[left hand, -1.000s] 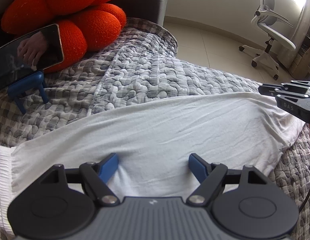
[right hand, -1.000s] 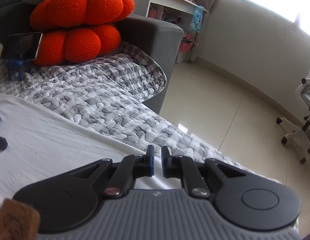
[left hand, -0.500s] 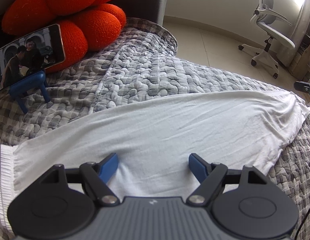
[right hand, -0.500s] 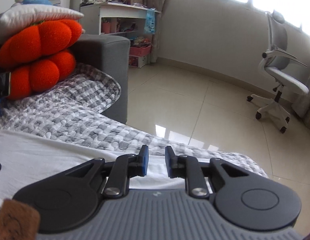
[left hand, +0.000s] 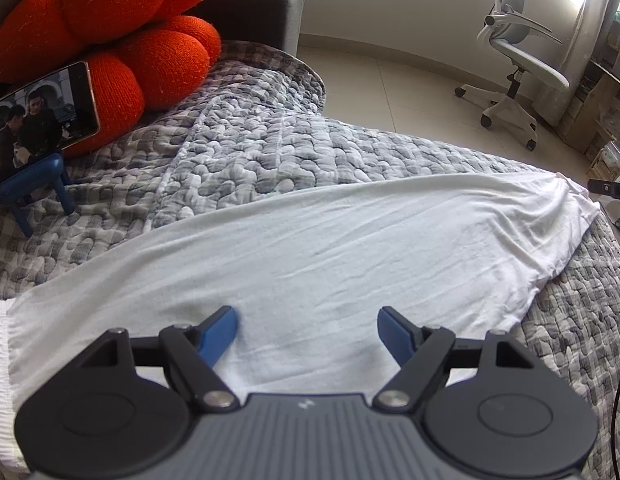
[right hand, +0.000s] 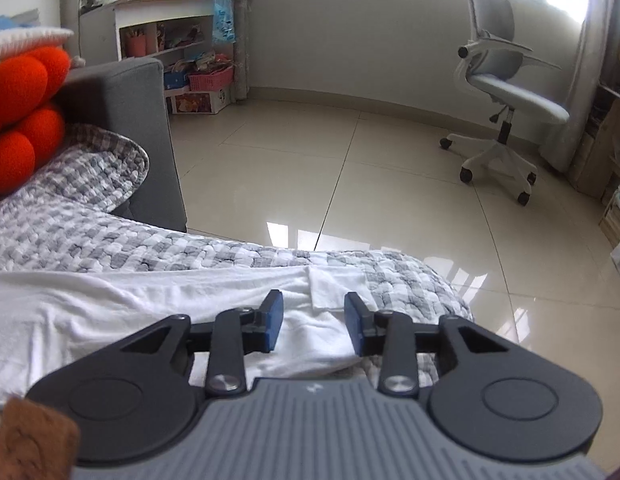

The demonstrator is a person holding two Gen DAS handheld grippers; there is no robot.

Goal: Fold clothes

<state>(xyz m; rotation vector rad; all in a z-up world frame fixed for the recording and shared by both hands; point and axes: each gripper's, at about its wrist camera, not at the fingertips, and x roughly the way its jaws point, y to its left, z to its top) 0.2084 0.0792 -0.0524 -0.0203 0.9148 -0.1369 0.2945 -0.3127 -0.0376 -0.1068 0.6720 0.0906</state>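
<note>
White garment [left hand: 330, 248] is spread lengthwise across the quilted cover [left hand: 250, 160], its long axis running left to right. Left gripper [left hand: 306, 326] is held wide above the middle; right gripper [right hand: 314, 320] (jaws just opening, nothing pinched) is nearest the end.

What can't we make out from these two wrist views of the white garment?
- White garment, left wrist view: near edge hidden behind the left gripper; left end cut off by the frame.
- Right wrist view: the right gripper body hides the cloth under it, so garment type is unclear.
- Phone screen: too small to read.
</note>
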